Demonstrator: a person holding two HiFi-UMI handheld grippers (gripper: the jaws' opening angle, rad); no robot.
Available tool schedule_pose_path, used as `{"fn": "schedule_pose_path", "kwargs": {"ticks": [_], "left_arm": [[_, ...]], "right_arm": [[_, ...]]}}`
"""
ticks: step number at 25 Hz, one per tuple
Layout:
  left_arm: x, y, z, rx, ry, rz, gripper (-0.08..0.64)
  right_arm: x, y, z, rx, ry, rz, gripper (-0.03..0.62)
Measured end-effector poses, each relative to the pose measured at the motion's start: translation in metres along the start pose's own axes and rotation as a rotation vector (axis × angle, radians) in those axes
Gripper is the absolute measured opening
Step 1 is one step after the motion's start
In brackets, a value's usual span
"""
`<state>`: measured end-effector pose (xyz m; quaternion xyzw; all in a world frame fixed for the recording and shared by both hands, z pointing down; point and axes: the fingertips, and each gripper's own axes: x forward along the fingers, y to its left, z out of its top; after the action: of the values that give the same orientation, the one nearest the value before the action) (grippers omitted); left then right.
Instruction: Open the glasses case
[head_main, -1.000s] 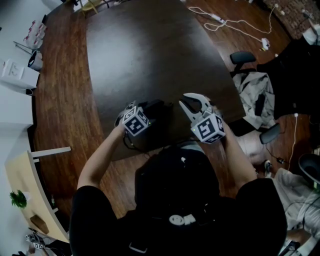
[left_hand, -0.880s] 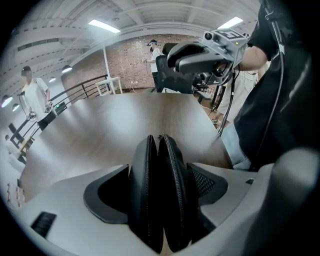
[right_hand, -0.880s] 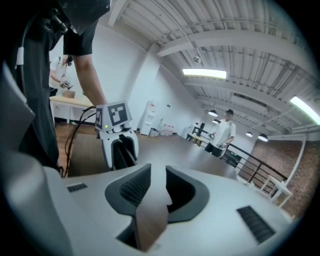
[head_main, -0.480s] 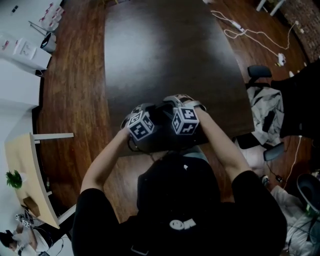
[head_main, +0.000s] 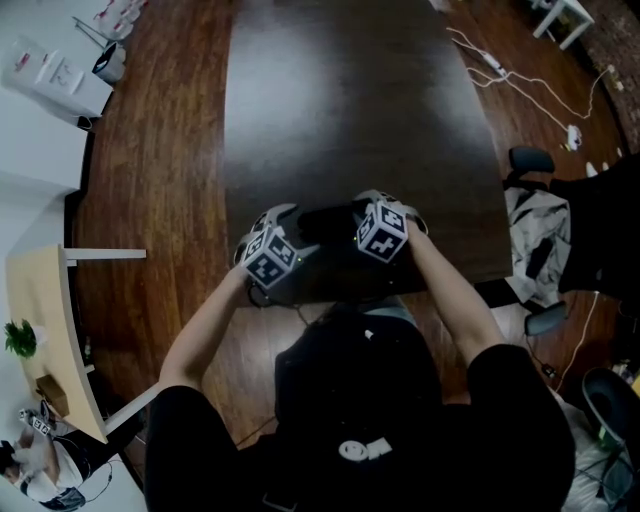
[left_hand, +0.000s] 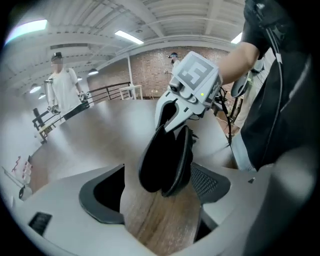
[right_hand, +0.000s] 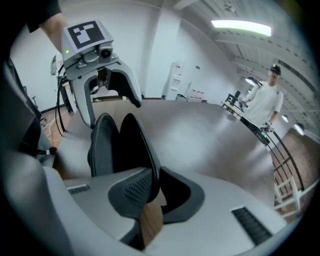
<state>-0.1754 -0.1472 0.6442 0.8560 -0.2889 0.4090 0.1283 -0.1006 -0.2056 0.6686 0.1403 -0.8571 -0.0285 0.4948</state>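
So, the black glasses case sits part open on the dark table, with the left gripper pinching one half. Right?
Wrong gripper. The right gripper, its jaws just closed further, pinches one half of the glasses case, as the right gripper view shows. The left gripper, its jaws just opened, stands wide open. The rest holds.

The glasses case (head_main: 325, 222) lies on the counter (head_main: 340, 100), close to the edge nearest me and between my two claws; my left claw (head_main: 283, 222) is at its left end, which sits between jaws that have just opened wide, with a gap beside it; my right claw (head_main: 362, 208) is at its right end, its jaws just closed onto one of the case's two shells; a chair (head_main: 530, 162) stands on the floor (head_main: 150, 150) right of the counter; a small desk (head_main: 45, 330) stands to its left.
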Motion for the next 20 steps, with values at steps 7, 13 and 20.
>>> {"fn": "schedule_pose_path", "kwargs": {"ticks": [7,13,20], "left_arm": [[0.003,0.023,0.029,-0.288,-0.089,0.0,0.407],[0.021,0.042,0.061,-0.718,-0.152,0.106,0.213],[0.053,0.039,0.046,-0.545,0.13,0.312,0.058]], "right_arm": [[-0.031,-0.035,-0.034,0.359,0.017,-0.177,0.063],[-0.035,-0.029,-0.072,0.765,0.016,-0.21,0.063],[-0.046,-0.018,-0.082,0.925,-0.022,-0.259,0.064]]}}
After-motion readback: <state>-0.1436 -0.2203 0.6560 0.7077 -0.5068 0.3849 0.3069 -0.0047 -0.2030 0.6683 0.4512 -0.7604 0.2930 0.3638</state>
